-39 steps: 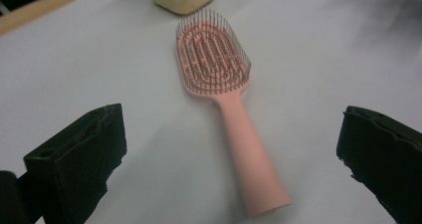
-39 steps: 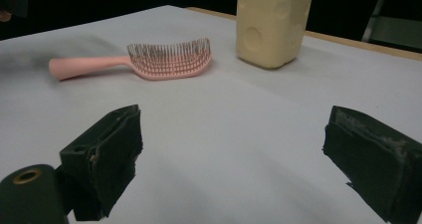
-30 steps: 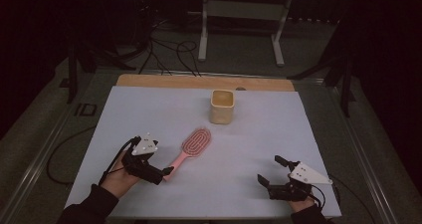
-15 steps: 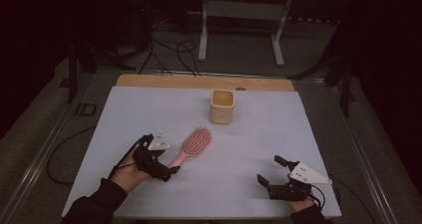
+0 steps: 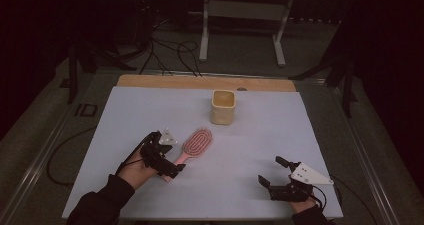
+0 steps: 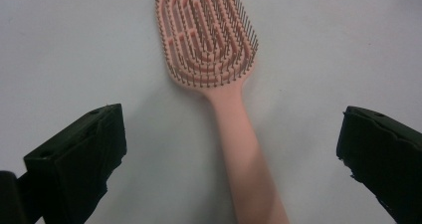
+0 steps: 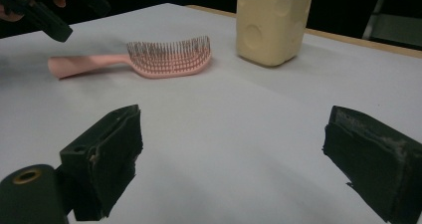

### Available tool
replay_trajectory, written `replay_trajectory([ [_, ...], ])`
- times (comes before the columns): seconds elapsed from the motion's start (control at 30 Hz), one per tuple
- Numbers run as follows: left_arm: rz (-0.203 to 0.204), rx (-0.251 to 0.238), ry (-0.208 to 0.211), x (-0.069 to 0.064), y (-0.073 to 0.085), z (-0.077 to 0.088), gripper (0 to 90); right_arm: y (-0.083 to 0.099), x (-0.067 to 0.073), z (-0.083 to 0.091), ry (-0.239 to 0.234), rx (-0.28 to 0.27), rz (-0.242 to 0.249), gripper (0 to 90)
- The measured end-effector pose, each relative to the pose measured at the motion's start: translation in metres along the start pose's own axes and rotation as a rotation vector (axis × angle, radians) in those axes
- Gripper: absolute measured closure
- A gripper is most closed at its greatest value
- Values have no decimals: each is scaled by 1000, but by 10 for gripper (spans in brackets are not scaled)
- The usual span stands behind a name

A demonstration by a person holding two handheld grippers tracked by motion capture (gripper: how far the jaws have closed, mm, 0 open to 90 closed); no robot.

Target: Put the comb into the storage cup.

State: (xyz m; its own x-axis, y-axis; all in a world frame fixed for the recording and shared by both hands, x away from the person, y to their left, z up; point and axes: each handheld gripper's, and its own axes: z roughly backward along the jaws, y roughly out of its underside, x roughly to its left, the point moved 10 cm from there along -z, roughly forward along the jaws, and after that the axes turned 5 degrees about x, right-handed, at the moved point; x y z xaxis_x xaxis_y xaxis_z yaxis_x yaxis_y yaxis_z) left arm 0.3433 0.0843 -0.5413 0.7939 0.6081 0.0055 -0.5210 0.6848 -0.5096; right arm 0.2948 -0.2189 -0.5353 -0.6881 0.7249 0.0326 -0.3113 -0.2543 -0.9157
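Right gripper (image 5: 275, 172) was seen nearest, at the table's (image 5: 250, 195) near right corner, jaws spread wide, nothing held, well apart from the other things. Left gripper (image 5: 165, 157) was seen at the near left, held over the handle end of the pink hairbrush (image 5: 192, 145); its jaws were parted wide, one on each side of the handle, and no contact was noted. The hairbrush (image 6: 214, 50) was laid flat on the white table, bristles up, head pointed away. Farther back, a cream cup (image 5: 223, 107) was stood upright, just beyond the brush head.
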Motion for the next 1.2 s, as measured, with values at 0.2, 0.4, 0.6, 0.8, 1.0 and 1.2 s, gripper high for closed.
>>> replay_trajectory([
  [0.2,21,48,14,-3,-1,-7,2,0,0,0,-1,-1,-1,81],
  [0.4,44,107,-16,-1,-3,-11,2,0,0,0,0,1,1,81],
  [0.6,78,184,19,-4,-3,-18,2,0,0,0,-1,0,2,81],
  [0.8,113,227,35,-4,-5,-22,8,0,0,0,-1,1,1,81],
  [1.0,186,242,61,-3,-9,-26,32,0,0,-1,-1,2,3,81],
  [1.2,231,263,73,1,-9,-30,92,0,0,-1,-1,3,3,82],
])
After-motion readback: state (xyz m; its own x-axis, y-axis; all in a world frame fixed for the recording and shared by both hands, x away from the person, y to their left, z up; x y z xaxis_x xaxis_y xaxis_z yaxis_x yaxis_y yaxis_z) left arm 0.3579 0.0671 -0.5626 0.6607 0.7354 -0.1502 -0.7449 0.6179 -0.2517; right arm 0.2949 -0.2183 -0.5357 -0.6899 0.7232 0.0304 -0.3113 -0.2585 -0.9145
